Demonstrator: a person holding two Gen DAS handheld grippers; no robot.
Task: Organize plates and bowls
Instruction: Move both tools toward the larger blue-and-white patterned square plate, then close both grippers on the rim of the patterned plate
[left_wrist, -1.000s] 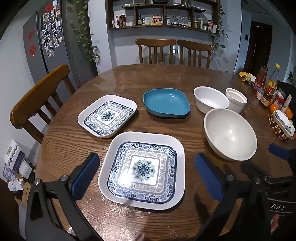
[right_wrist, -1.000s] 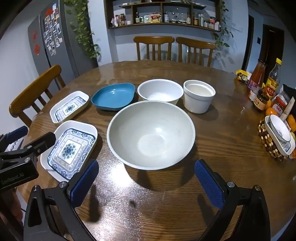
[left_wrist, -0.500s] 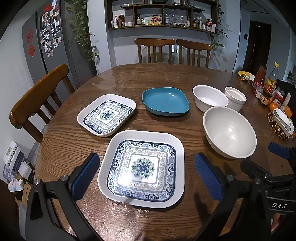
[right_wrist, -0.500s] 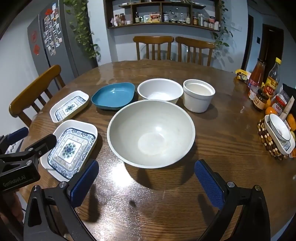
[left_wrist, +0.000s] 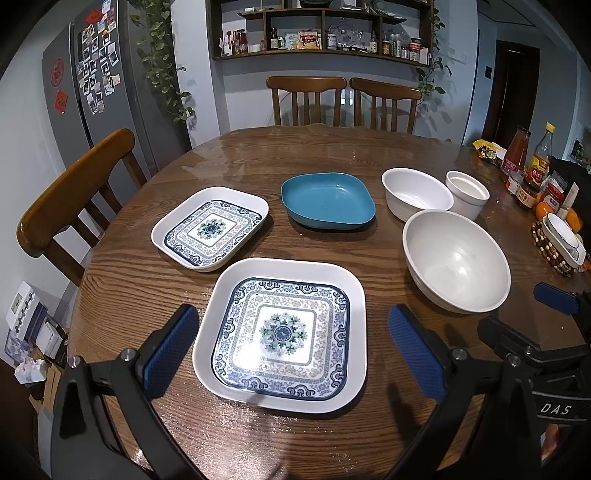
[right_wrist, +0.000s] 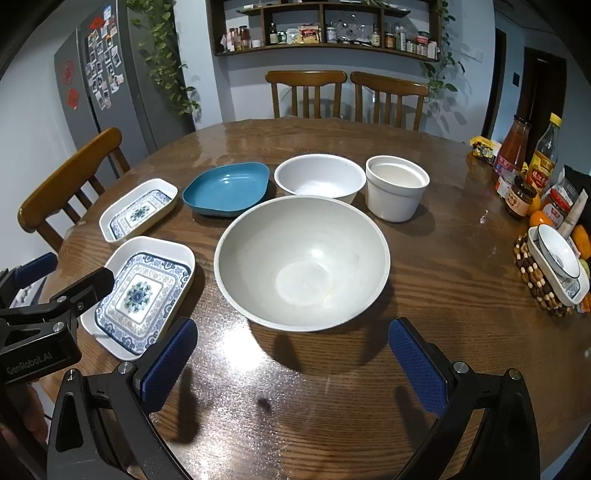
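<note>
Bare table (right_wrist: 443, 258) right of large bowl (right_wrist: 301, 260); condiment bottles (right_wrist: 524, 155) crowd the edge.

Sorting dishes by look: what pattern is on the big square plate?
Blue-and-white ornamental borders around a central floral medallion on the big square plate; clearest in the left wrist view.

Both handheld units are showing the same build. The left gripper (left_wrist: 293, 347) is presenting two black moulded finger arms, each carrying a blue pad (left_wrist: 170, 345) with a fine mesh texture, and round silver screw heads are showing at the arm joints. The right gripper (right_wrist: 291, 365) is displaying matching blue pads (right_wrist: 417, 369) and silver fasteners. White lettering is reading "DAS" on one housing and "GenRobot.AI" on the other.
</note>
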